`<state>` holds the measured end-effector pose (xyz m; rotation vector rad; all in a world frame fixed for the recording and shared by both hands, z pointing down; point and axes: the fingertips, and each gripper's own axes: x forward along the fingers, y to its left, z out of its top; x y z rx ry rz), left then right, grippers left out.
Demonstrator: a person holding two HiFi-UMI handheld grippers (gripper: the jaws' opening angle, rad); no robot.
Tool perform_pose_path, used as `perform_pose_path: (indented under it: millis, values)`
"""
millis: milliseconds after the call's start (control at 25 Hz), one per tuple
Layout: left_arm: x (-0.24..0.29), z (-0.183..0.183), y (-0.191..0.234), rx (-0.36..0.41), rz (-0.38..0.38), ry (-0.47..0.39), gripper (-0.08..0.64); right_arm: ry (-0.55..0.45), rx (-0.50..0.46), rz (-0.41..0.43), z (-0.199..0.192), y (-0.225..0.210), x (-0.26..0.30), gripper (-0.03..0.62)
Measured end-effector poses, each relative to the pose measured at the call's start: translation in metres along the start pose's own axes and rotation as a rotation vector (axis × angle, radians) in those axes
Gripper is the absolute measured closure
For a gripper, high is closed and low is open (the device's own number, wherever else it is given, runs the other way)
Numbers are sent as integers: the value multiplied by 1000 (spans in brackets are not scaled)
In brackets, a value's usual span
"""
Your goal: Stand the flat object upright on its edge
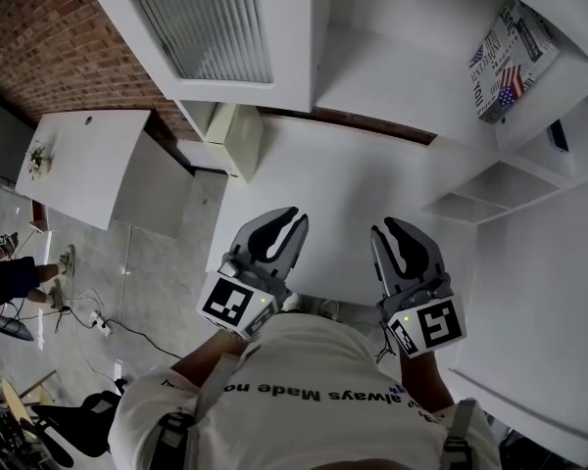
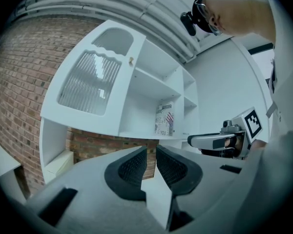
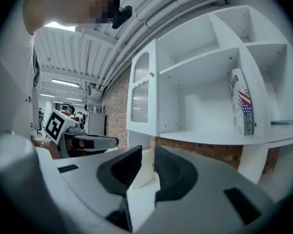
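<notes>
The flat object is a printed box with a flag design point(image 1: 514, 57). It stands on its edge in an upper shelf compartment at the far right, close to the divider. It shows again as the printed box point(image 2: 164, 119) in the left gripper view and as the printed box point(image 3: 241, 104) in the right gripper view. My left gripper point(image 1: 284, 221) and right gripper point(image 1: 397, 233) hover side by side over the near edge of the white desk point(image 1: 343, 179), well short of the shelf. Both are shut with nothing between their jaws, as seen at the left gripper point(image 2: 151, 151) and the right gripper point(image 3: 147, 151).
The white shelf unit point(image 1: 392, 76) rises behind the desk, with a ribbed-glass cabinet door point(image 1: 201, 23) at its left. A small dark object point(image 1: 557, 135) lies on a lower right shelf. On the left are a brick wall, a white table point(image 1: 78, 160), floor cables and a seated person point(image 1: 5, 277).
</notes>
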<state>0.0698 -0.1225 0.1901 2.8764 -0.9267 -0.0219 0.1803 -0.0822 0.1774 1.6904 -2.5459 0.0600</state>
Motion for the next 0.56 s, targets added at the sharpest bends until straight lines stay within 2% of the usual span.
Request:
perform_pose_path:
  millis: [560]
  values:
    - [0,-9,-7,3,5,4,495,-13,11,1,-8,-1,-5,509]
